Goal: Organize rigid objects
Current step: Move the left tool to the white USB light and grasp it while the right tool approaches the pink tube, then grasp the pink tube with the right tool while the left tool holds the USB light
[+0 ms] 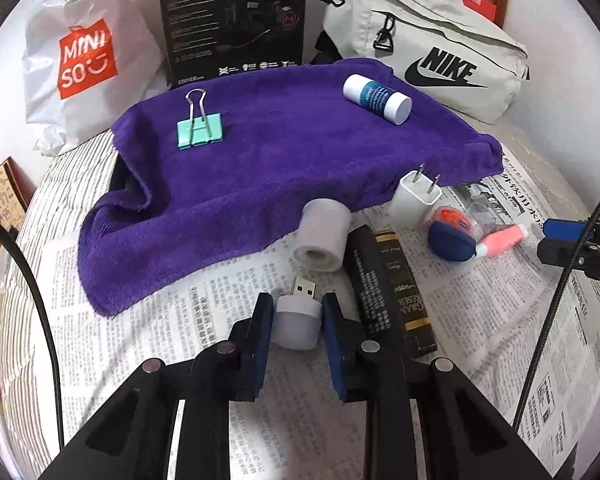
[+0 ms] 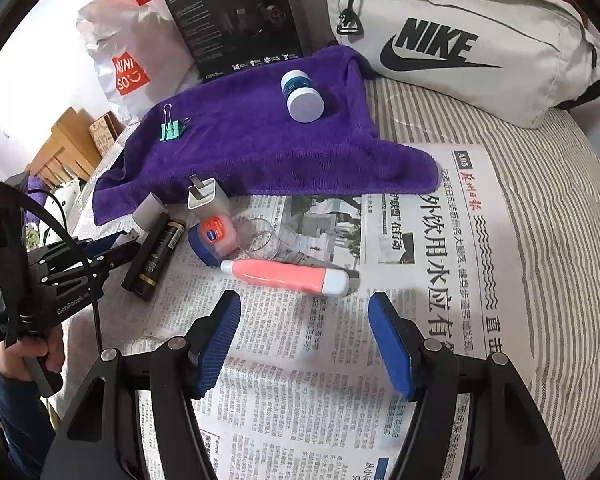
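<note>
Lettering comes first as I scan from the left: "MINISO" in white on the orange patch of the plastic bag (image 1: 76,60), "EDIFIER" at the foot of the black box (image 1: 236,20), then "NIKE" with its swoosh on the grey pouch (image 1: 432,48). On the purple towel (image 1: 260,152) lie a mint binder clip (image 1: 200,128) and a white bottle (image 1: 378,98) whose blue label I cannot read.

My left gripper (image 1: 296,322) is clamped on the small white USB light (image 1: 297,320), plug pointing away, over the newspaper (image 1: 180,320). A black-and-gold box (image 1: 388,284) lies just right of it, beyond it a white roll (image 1: 322,240) and a white charger plug (image 1: 414,200).

Only the right wrist view lets me read the "A05" page mark and the bold headline, and shows the pink tube (image 2: 288,276) whole. My right gripper (image 2: 304,316) stands partly open, holding nothing, just short of that tube.
</note>
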A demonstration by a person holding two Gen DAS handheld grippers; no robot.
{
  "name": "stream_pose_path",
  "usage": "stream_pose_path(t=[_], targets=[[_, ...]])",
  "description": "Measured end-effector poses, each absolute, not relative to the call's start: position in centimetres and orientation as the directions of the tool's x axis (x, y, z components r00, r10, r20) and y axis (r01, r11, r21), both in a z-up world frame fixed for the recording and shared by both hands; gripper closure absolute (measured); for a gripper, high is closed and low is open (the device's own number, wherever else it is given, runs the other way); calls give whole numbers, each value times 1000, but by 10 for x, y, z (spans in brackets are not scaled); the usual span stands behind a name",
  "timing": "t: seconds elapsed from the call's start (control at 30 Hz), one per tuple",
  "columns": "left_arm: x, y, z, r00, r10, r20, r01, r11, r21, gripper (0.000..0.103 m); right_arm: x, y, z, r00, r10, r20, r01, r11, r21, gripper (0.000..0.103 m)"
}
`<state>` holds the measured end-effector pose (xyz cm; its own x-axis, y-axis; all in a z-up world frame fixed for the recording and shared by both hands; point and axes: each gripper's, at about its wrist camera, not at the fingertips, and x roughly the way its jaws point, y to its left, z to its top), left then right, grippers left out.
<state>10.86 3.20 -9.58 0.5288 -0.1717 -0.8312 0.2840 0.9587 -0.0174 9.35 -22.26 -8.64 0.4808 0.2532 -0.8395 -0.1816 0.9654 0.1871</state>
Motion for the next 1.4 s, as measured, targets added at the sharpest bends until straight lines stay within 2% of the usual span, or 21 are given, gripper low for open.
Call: stream_pose_path(t=[0.57,0.6,0.67,0.7,0.73,0.83,0.97,1.4], targets=[[108,35,-96,523,-193,-830,296,955,-35,79,128,-194,-105,435,267,-860,-436,898,58,37],[108,35,-96,523,-195,-830,297,954,-37,79,126,-191,-105,439,258,-861,-452,891,36,39],[108,35,-96,522,-197,-830,298,954,-39,79,120,-184,-105,447,242,-861,-489,872,-9,51],[108,35,-96,522,-198,-829,299,953,-40,79,117,-182,-105,445,239,-863,-502,864,-20,63],[108,36,-96,522,-199,-829,299,953,-41,79,113,-180,-105,447,240,-862,-514,857,-28,70],[109,36,-96,522,-203,-829,300,953,-45,79,101,-180,-103,418,255,-872,-535,845,-9,83],[108,37,-96,523,-205,-827,298,953,-48,79,88,-175,-101,383,299,-874,-564,825,36,84],[109,33,-96,524,-186,-831,276,960,-41,79,95,-156,-106,404,257,-878,-531,847,3,84]])
